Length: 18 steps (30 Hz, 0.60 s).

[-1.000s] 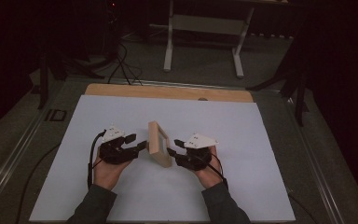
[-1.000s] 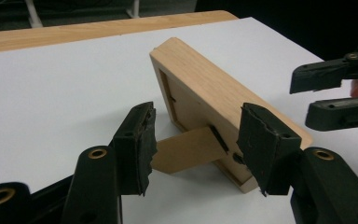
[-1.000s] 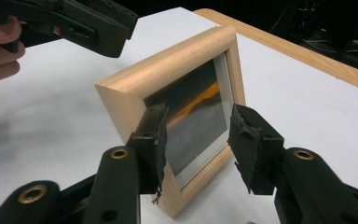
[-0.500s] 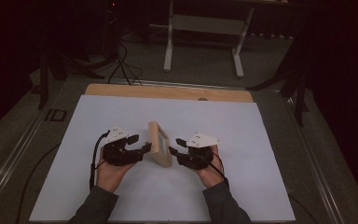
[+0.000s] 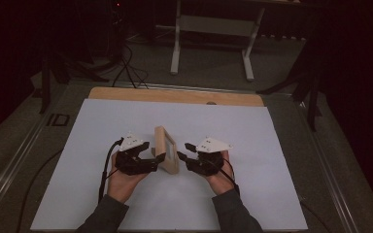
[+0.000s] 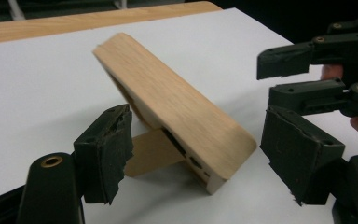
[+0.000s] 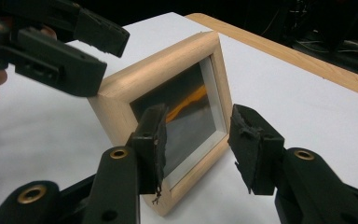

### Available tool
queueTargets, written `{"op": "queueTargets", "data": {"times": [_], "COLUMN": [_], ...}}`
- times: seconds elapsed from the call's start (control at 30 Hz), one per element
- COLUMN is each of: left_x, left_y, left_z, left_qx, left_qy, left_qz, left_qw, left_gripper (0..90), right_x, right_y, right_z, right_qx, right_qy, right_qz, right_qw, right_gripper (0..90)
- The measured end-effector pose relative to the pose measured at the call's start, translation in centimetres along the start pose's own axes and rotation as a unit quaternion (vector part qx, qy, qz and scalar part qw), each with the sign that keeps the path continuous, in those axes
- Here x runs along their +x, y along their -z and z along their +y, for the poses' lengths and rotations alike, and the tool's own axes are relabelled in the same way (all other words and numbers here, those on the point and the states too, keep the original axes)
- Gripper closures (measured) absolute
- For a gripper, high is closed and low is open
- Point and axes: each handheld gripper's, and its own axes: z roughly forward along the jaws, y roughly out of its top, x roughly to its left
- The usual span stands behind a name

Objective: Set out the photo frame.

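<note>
A light wooden picture frame (image 5: 165,148) stands on its edge on the white sheet, propped by its back stand (image 6: 151,151). My left gripper (image 5: 153,151) reaches in from the left. Its jaws have just been opening and now sit wide on either side of the frame's near corner (image 6: 177,107), pads off the wood. The left gripper (image 6: 200,158) is open. My right gripper (image 5: 183,150) hovers at the frame's glass face (image 7: 186,107), and this right gripper (image 7: 198,140) is open, gripping nothing. Each gripper view also shows the other gripper beyond the frame.
The white sheet (image 5: 223,121) covers most of the table, with a wooden strip (image 5: 175,95) along its far edge. Beyond the table a metal stand (image 5: 211,24) and cables (image 5: 126,68) sit on the dark floor.
The left gripper's jaws have spread apart around the frame, and that hand has shifted slightly right. The right gripper and the frame have stayed put.
</note>
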Motion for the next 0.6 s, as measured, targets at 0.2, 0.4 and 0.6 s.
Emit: {"op": "queueTargets", "data": {"times": [0.2,0.4,0.6], "left_x": [-0.4,-0.5,-0.6], "left_y": [-0.7,-1.4,-2.1], "left_z": [-0.2,-0.4,-0.5], "left_qx": [0.010,0.016,0.020], "left_qy": [-0.004,0.003,0.012], "left_qz": [0.002,0.009,0.013], "left_qw": [0.9999,0.9998,0.9996], "left_gripper": [24.6,24.6,24.8], "right_x": [-0.1,-0.2,-0.2], "right_y": [0.1,0.2,0.2], "right_z": [0.0,0.0,0.0], "right_qx": [0.000,-0.002,-0.002], "right_qy": [-0.002,-0.001,-0.003], "right_qz": [-0.001,-0.001,-0.001], "right_qw": [1.0000,1.0000,1.0000], "right_gripper": [55.6,55.5,55.5]}}
